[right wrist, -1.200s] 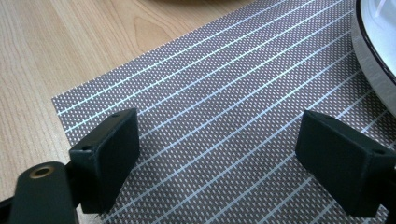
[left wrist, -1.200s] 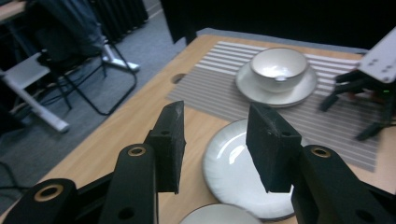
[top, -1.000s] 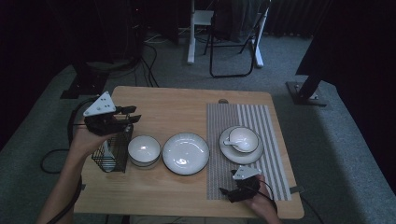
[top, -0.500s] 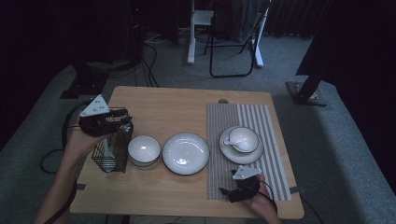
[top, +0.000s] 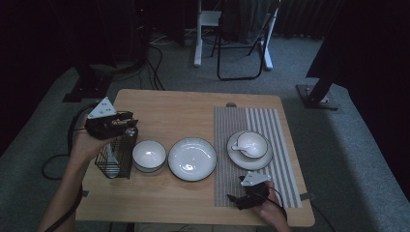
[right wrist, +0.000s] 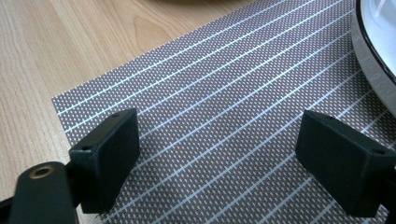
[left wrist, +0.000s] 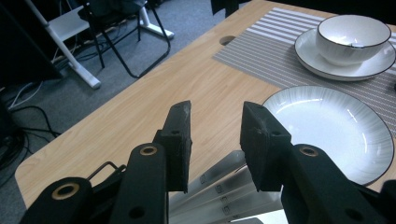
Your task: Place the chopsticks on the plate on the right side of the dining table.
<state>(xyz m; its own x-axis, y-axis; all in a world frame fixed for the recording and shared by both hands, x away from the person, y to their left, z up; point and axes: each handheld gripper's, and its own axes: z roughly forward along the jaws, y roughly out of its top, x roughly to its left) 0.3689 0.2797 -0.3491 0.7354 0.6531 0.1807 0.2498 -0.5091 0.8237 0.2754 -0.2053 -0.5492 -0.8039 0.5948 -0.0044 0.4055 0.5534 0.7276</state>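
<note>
My left gripper (left wrist: 214, 140) has its jaws parted right over some silver cutlery handles (left wrist: 224, 186), nothing pinched. Past them I see the plate (left wrist: 336, 133), then a bowl (left wrist: 352, 37) on its saucer (left wrist: 345, 65) on the striped mat (left wrist: 266, 51).

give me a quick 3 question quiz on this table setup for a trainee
1. True or false: the left gripper hovers over the wire basket of cutlery.
2. Which dish sits between the small bowl and the striped placemat? A) cup B) flat plate C) pan
3. What does the right gripper rest above?

Key:
1. True; its jaws stand apart with nothing between them.
2. B, the flat plate.
3. The placemat's near corner, jaws wide open, beside the bowl on a saucer.
</note>
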